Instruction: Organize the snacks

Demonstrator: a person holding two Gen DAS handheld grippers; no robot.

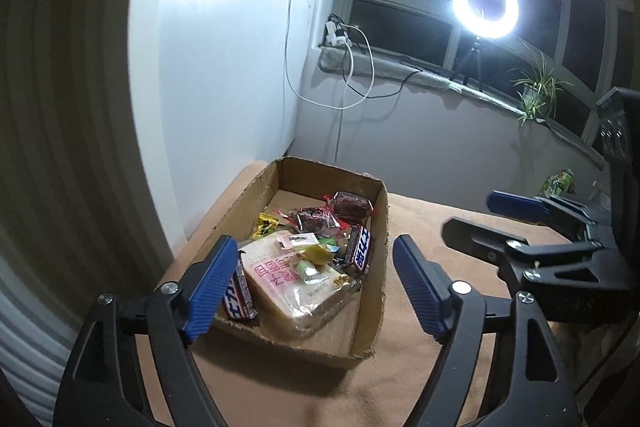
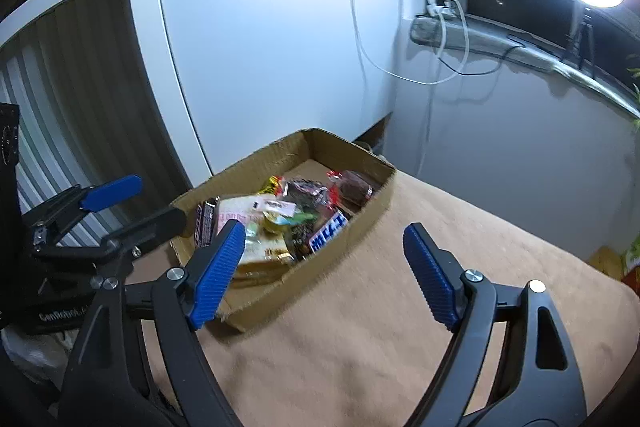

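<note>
A shallow cardboard box sits on a tan cloth-covered table and holds several snacks. Among them are a clear bread packet with pink print, two Snickers bars, a dark red wrapped sweet and a yellow packet. My left gripper is open in front of the box's near end, with nothing between its blue pads. My right gripper is open too, empty, to the right of the box over the cloth. Each gripper shows in the other's view: the right one, the left one.
A white cabinet side stands right behind the box. A lit ring light on a tripod, a plant and loose cables are on the window sill. A green packet lies at the table's far right.
</note>
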